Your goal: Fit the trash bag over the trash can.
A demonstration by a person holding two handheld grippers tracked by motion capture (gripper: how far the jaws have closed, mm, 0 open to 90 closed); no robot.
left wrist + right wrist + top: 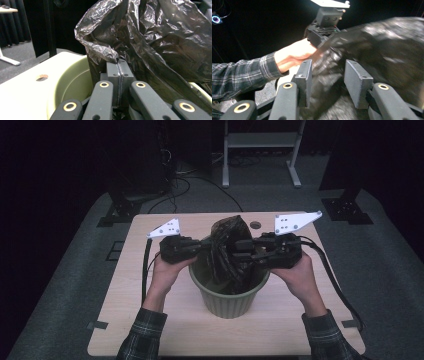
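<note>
Black bag (227, 251) stood in the green bin (229, 302) at worktop (125, 320) centre. Left gripper (119, 65), at 9 o'clock, pinched the bag's edge; right gripper (328, 82), at 3 o'clock, fingers spread around plastic, apparently to open it as a liner.

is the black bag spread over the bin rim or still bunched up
Bunched up: the black bag rises crumpled from inside the green bin, whose rim shows bare; the left gripper pinches a fold.

One table (150, 320), one green bin (228, 302), one black bag (227, 245), two grippers, left (202, 245) and right (235, 247), and two hands (167, 270) (300, 270).
</note>
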